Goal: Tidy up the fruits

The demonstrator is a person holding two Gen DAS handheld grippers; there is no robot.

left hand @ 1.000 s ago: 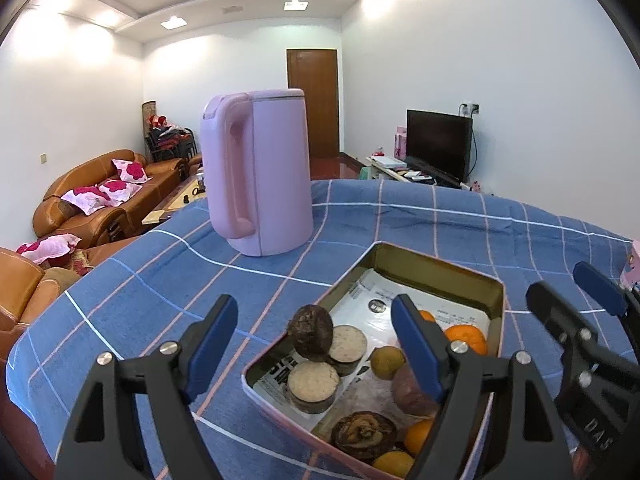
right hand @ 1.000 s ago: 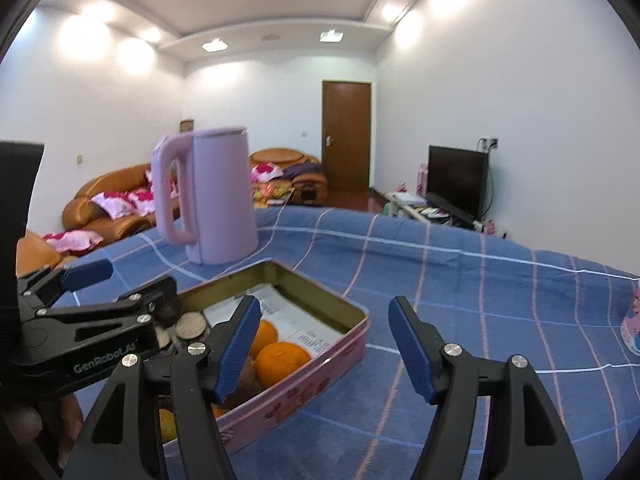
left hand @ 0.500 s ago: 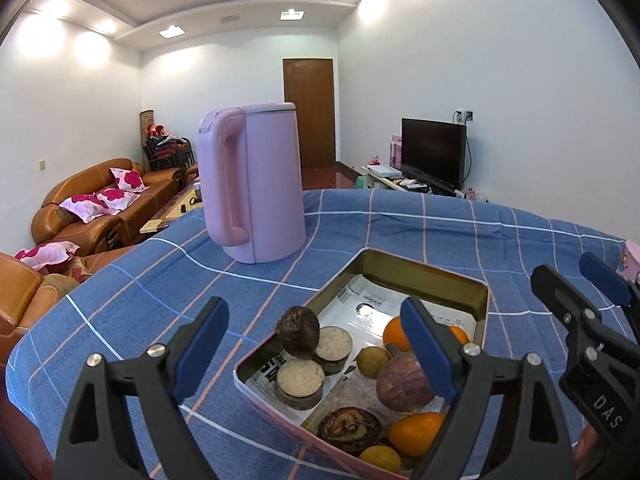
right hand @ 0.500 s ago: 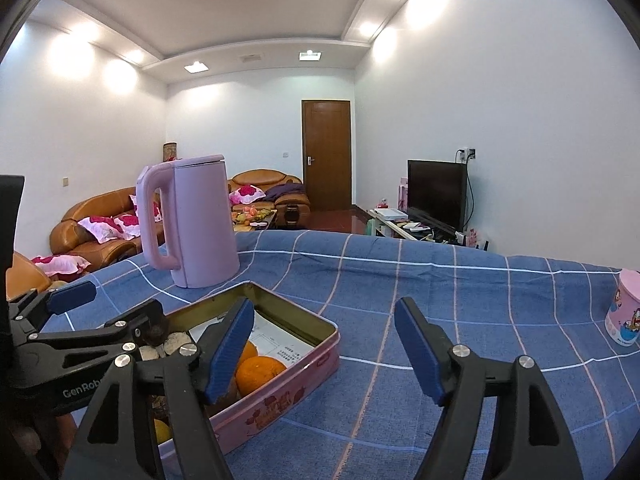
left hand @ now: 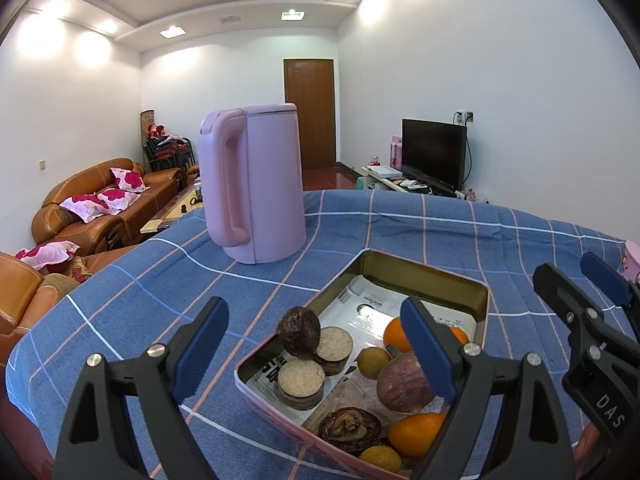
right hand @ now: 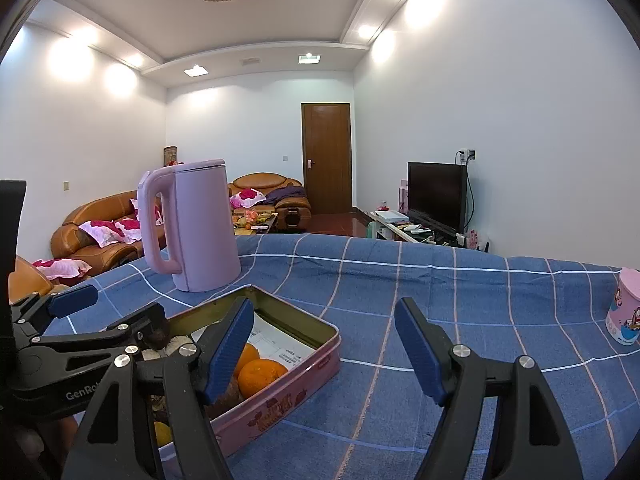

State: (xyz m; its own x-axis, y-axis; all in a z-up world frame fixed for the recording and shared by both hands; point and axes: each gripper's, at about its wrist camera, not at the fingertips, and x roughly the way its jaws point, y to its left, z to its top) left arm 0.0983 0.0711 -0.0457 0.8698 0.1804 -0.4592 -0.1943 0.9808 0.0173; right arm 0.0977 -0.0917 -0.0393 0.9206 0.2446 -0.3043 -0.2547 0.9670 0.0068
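A pink rectangular tin (left hand: 482, 304) (right hand: 276, 400) sits on the blue checked tablecloth, lined with paper. It holds oranges (left hand: 416, 428) (right hand: 262, 376), small yellow fruits (left hand: 372, 358), a purple-brown fruit (left hand: 400, 380), a dark round fruit (left hand: 299, 332) and round cut pieces (left hand: 301, 378). My left gripper (left hand: 316, 354) is open and empty, above the tin's near end. My right gripper (right hand: 324, 354) is open and empty, over the tin's right rim and the cloth. Each gripper shows in the other's view: the right (left hand: 584, 300) and the left (right hand: 116, 312).
A tall pink kettle (left hand: 256, 184) (right hand: 192, 224) stands on the cloth behind the tin. A pink printed cup (right hand: 624, 312) stands at the table's right edge. Sofas, a TV and a door lie beyond the table.
Both grippers have pulled back and risen a little; the tin and kettle appear lower and farther. The pink cup has come into the right wrist view. Both grippers stay open.
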